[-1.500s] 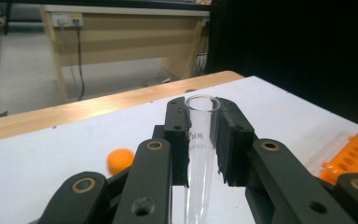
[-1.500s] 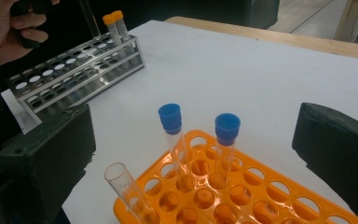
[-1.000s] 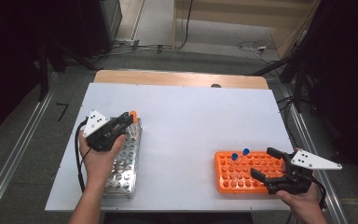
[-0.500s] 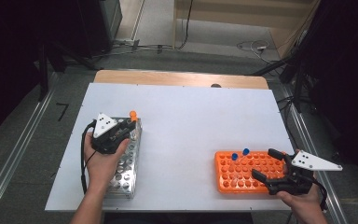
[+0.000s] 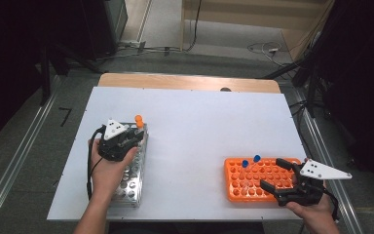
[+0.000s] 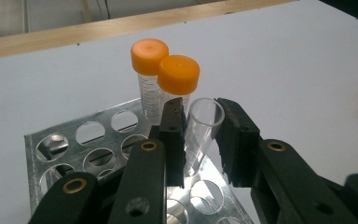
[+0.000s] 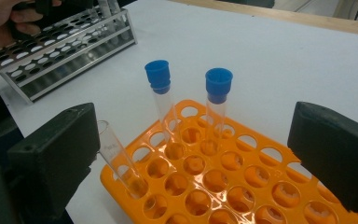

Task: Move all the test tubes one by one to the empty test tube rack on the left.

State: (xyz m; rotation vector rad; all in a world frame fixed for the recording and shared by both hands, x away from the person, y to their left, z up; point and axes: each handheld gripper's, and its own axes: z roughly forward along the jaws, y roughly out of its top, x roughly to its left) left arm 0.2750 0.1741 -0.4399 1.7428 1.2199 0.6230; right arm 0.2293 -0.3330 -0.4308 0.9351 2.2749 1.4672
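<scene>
The left gripper (image 6: 200, 111) has its black jaws pinching a clear, uncapped plastic tube (image 6: 204, 122) that stands tilted in a hole of the perforated steel rack (image 6: 46, 140), at mid-frame, just below two orange-capped tubes (image 6: 177, 74). Over the last second, in the high view, that hand has turned slightly at the rack's upper end. I judge the tube is now gripped, ready to lift. The right gripper (image 7: 193, 154) stays spread wide over the orange plastic rack (image 7: 242, 200).

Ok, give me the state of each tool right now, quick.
Left tool: shut on the uncapped clear tube in the metal rack.
Right tool: open, holding nothing, above the orange rack.
</scene>
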